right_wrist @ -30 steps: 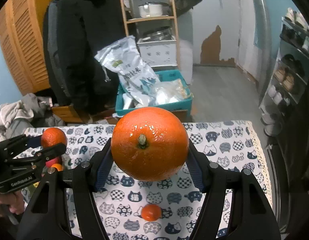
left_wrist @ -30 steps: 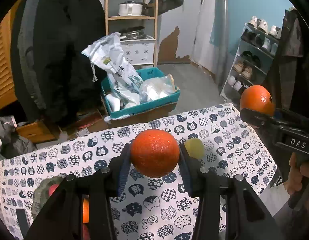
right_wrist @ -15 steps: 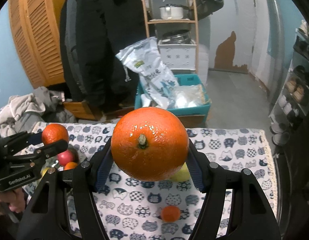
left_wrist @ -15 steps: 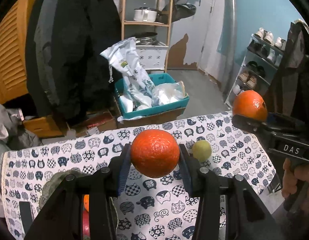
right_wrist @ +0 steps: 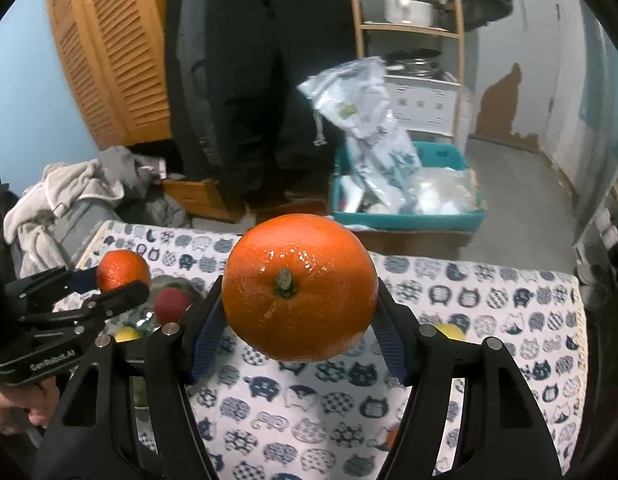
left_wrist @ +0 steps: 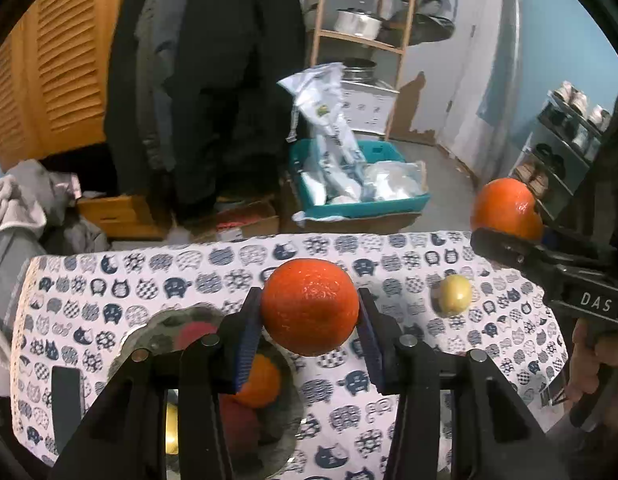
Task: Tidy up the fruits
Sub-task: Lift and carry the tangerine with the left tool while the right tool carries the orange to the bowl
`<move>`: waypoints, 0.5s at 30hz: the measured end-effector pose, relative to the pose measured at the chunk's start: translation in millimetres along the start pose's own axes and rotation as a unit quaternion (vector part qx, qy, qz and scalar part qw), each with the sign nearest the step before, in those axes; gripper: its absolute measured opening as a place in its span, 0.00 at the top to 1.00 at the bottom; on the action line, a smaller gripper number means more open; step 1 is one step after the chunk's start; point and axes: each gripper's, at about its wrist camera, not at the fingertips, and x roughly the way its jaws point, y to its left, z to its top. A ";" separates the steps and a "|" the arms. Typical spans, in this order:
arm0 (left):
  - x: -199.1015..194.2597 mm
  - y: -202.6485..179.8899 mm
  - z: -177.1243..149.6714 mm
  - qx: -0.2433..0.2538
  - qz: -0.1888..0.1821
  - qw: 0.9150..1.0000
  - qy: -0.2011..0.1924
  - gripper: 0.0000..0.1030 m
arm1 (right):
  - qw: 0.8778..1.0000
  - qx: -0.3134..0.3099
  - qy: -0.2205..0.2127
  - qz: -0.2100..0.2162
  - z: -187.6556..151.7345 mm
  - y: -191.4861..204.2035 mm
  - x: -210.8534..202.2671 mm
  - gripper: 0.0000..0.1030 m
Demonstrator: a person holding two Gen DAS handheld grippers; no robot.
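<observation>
Left tongs [left_wrist: 309, 316] clamped on a small orange [left_wrist: 309, 306], blue pads pressing both its sides, held up over the cat-print cloth [left_wrist: 389, 392]; right tongs [right_wrist: 299, 312] clamped on a big orange [right_wrist: 300, 288] the same way, also clear of the cloth. Left view only: a shiny bowl [left_wrist: 157, 326] just under and left of the left tongs, with an orange fruit [left_wrist: 261, 380], something red and something yellow inside, partly hidden by the tong arms; a yellow-green fruit [left_wrist: 455, 294] on the cloth to the right of the left tongs, and the right tongs with the big orange at far right edge, a hand below them. Right view only: the big orange's stem [right_wrist: 285, 280] faces the camera, so its stem axis runs roughly along the tongs toward the lens; the left tongs with the small orange sit at far left, a red fruit [right_wrist: 171, 306] just beside them, a yellow one partly hidden behind the right pad. Small orange shows no stem, axis can't tell. Versus earlier frames: both grips unchanged, both views swung left across the table, bowl now much more in view under the left tongs, yellow-green fruit shifted right of them, tiny orange on the cloth now mostly hidden
</observation>
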 end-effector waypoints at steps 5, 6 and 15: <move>-1.5 29.3 -6.6 -0.022 0.014 1.000 0.005 0.55 | 1.000 -0.017 0.006 0.016 6.4 25.7 15.0 0.34; -2.2 33.7 -7.2 -0.025 0.015 1.000 0.005 0.55 | 1.000 -0.019 0.007 0.019 7.3 29.8 17.0 0.34; -8.8 75.5 -16.8 -0.056 0.042 0.997 0.009 0.55 | 0.998 -0.044 0.014 0.045 16.1 72.1 36.2 0.34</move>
